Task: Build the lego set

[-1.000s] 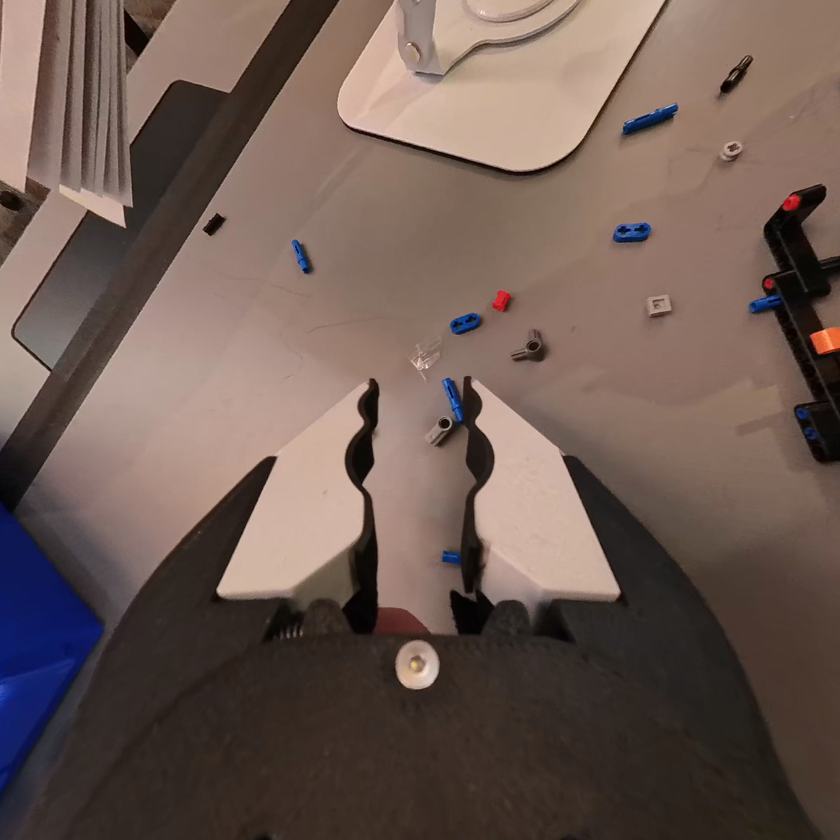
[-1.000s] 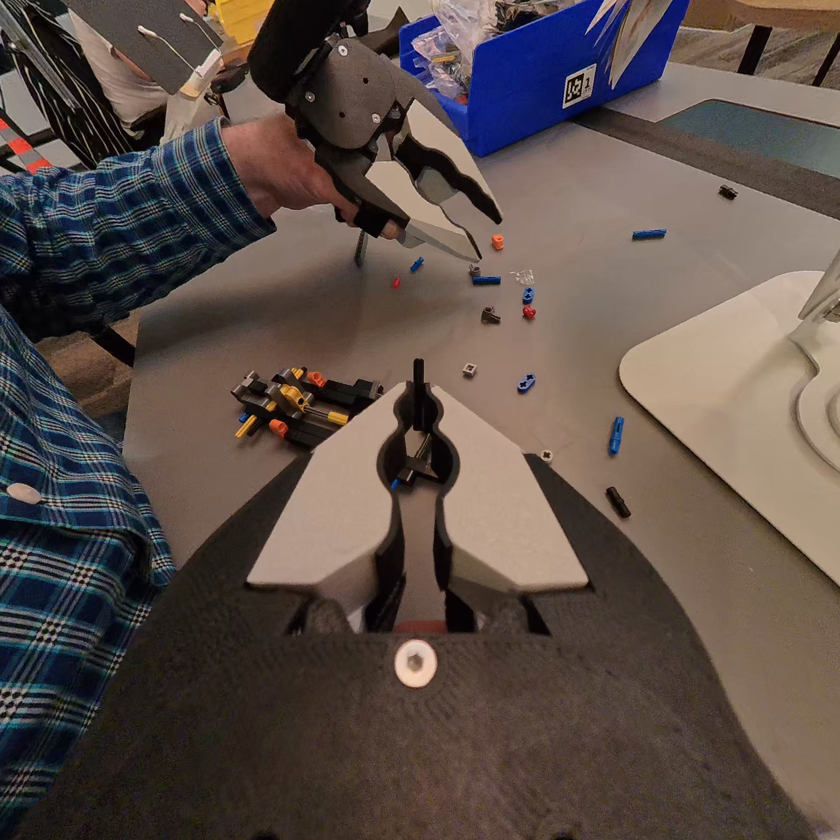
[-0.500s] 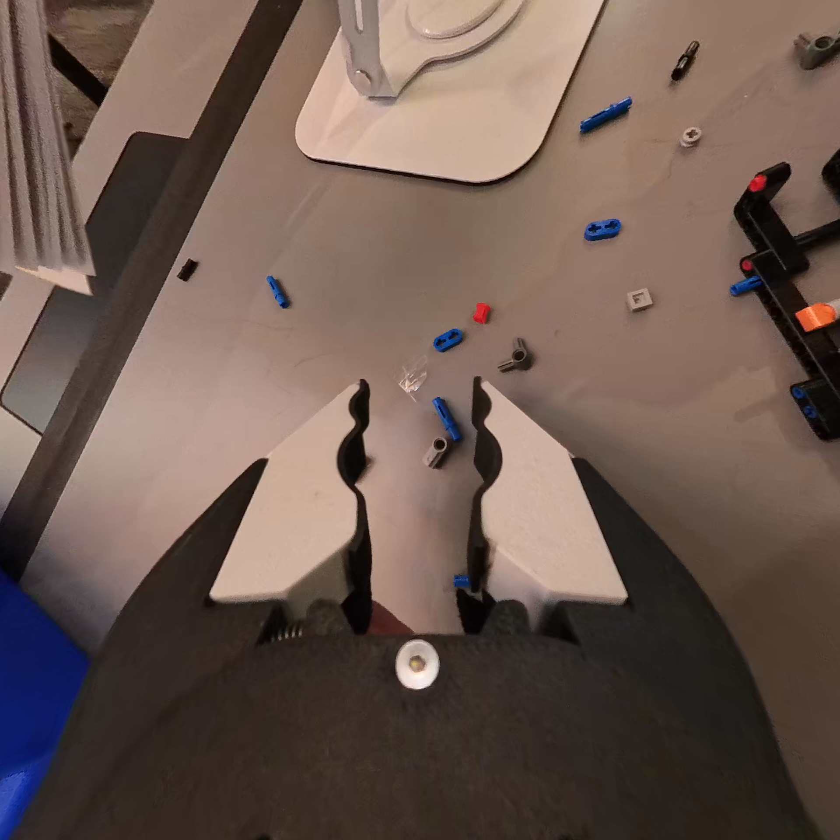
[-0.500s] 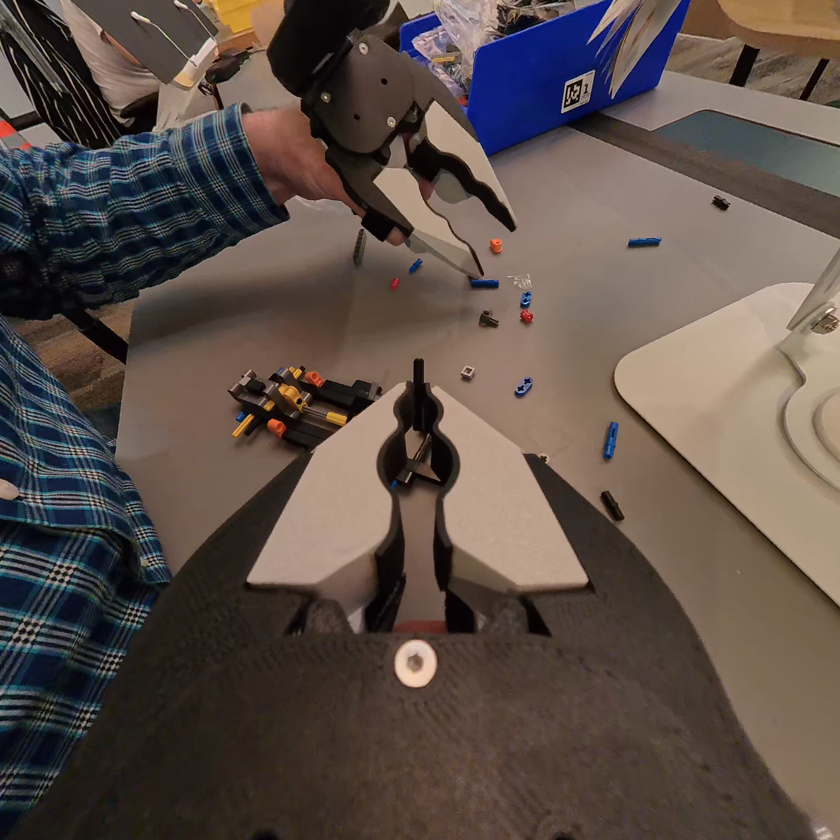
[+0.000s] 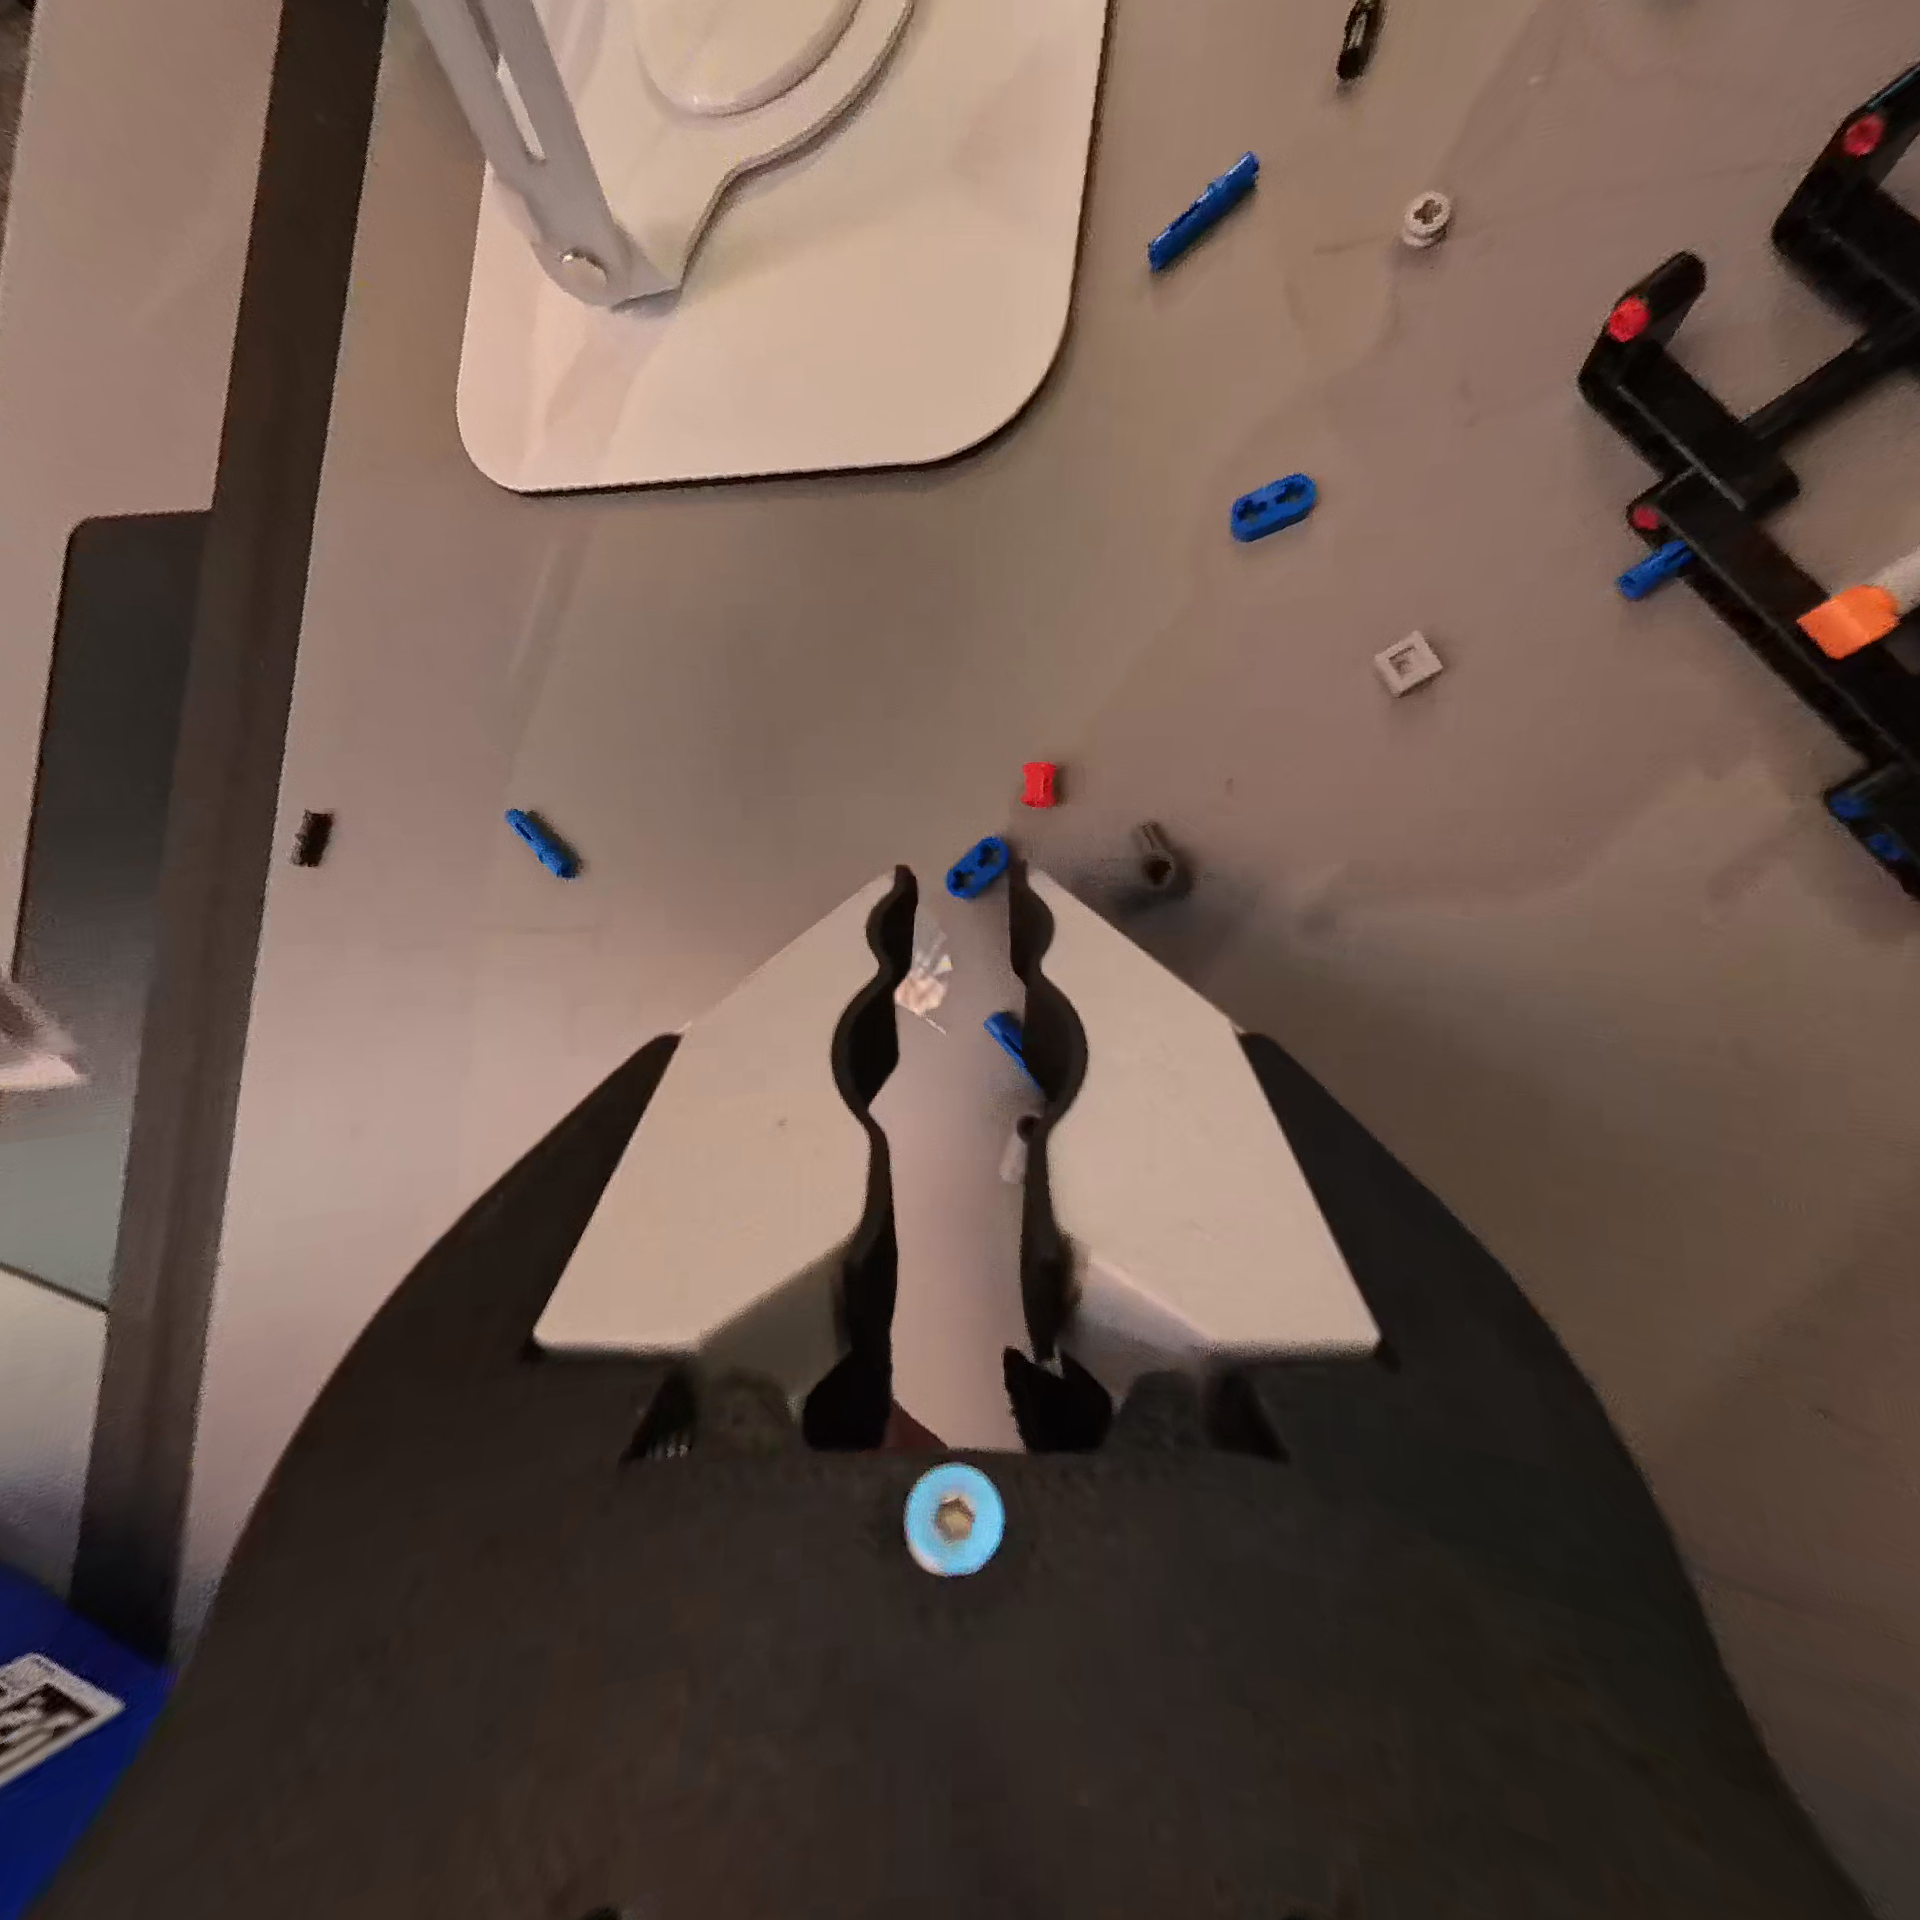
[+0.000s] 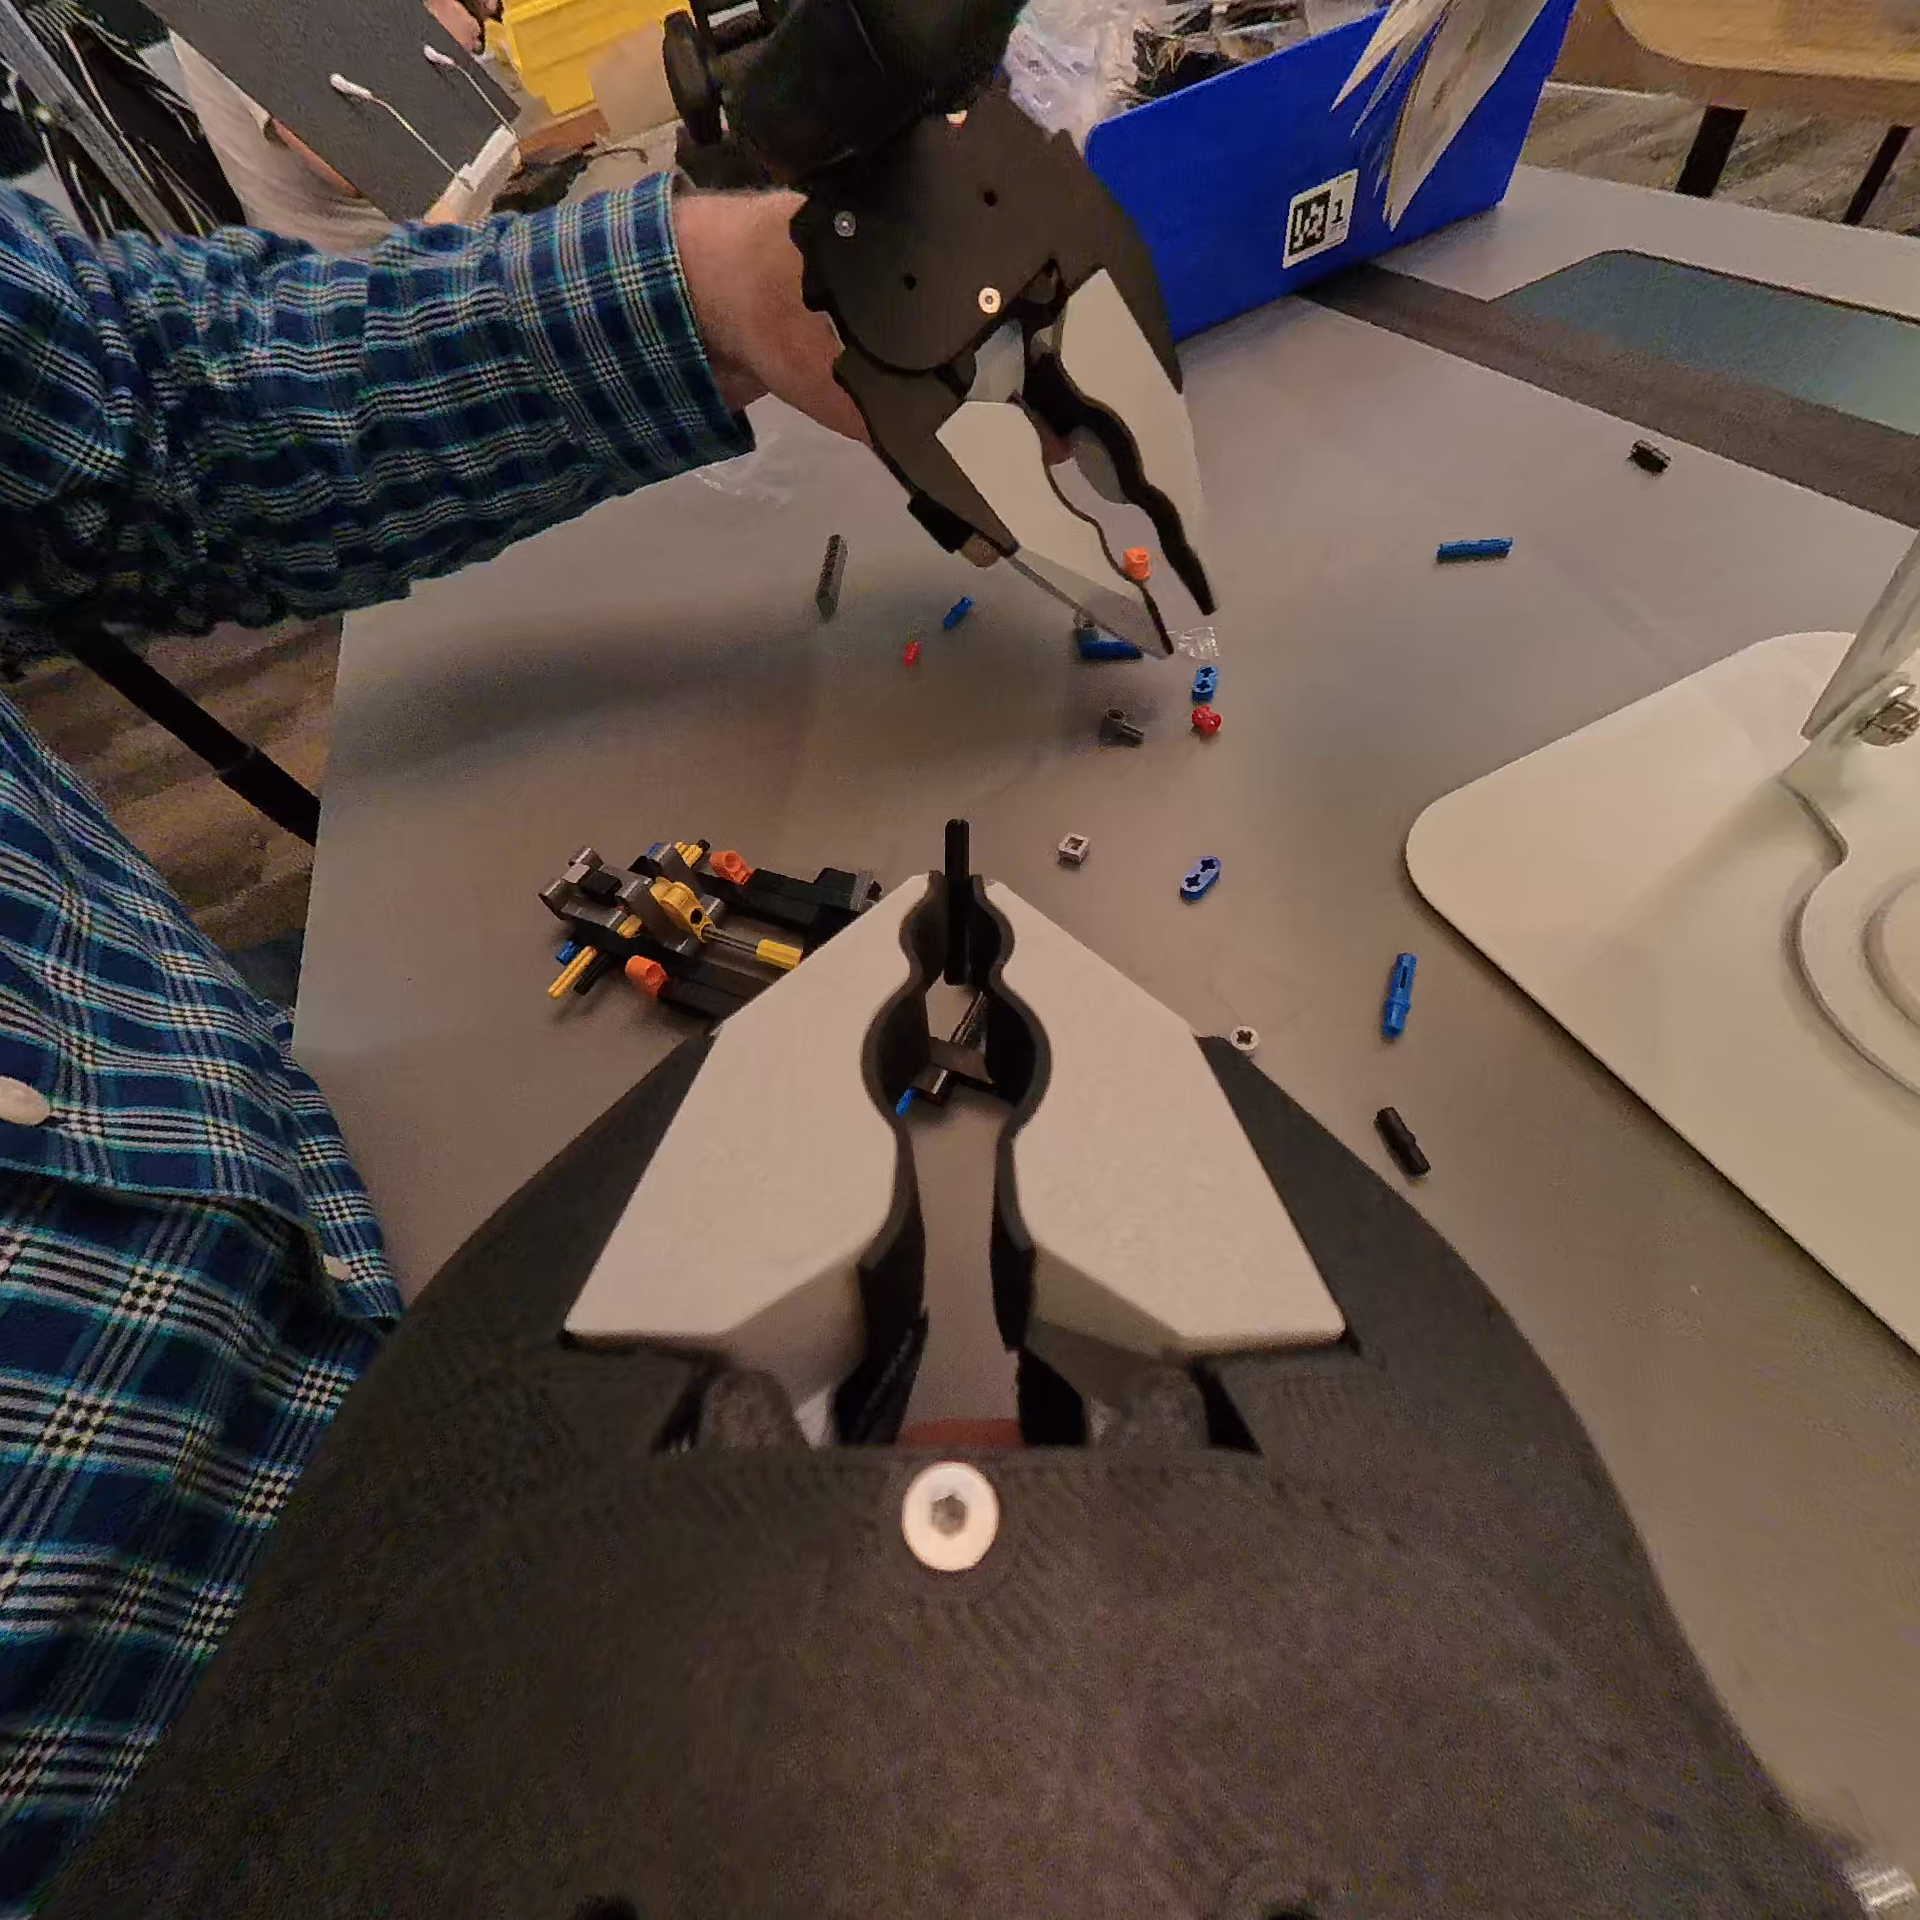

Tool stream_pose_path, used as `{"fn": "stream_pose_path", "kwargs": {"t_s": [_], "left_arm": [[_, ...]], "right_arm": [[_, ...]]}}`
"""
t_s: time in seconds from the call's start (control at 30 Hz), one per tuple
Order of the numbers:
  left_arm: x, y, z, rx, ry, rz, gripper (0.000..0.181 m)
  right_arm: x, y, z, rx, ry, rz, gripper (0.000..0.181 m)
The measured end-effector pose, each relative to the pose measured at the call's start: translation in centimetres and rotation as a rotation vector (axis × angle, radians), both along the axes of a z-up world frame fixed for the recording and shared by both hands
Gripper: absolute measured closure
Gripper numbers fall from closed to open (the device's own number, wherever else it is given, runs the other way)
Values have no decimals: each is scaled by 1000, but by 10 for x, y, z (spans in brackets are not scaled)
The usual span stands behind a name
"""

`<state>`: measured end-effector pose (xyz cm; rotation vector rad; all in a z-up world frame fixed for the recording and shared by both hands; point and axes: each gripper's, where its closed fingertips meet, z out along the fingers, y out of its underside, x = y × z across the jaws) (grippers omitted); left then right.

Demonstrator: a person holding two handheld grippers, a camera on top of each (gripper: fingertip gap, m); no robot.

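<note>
lowered, the part-open left gripper [image 5: 958,883] straddles the blue pin [image 5: 1008,1039]; right gripper [image 6: 957,894] grips black axle [image 6: 955,894].

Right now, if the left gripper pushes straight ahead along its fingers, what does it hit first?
Probably the blue pin lying between the left gripper fingers, against its right one; the table is just beyond. Depth is unclear.

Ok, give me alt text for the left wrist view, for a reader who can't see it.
An open hand-held gripper points down at a grey table, with a blue pin and a clear scrap between its jaws. Small blue, red and grey Lego parts lie scattered ahead, with a white base plate beyond and a black frame at right.
</note>
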<state>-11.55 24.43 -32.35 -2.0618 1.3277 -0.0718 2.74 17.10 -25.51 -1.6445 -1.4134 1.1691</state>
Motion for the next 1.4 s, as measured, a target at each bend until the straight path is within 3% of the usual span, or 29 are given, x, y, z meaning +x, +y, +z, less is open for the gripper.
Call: {"fn": "stream_pose_path", "kwargs": {"t_s": [0.27, 0.43, 0.67, 1.03, 1.4], "left_arm": [[1, 7, -16, -68, 150, -170, 160], [3, 5, -20, -138, 175, -251, 173], [4, 7, -20, -169, 131, -228, 176], [16, -4, 3, -115, -200, -14, 177], [43, -36, 93, -30, -758, 125, 177]], "right_arm": [[2, 0, 0, -14, 10, -1, 181], [4, 1, -1, -20, 10, -2, 181], [5, 3, -3, -25, 8, -8, 181], [-3, 5, 5, -20, 20, -26, 181], [-29, 0, 34, 120, 31, 26, 181]]}}
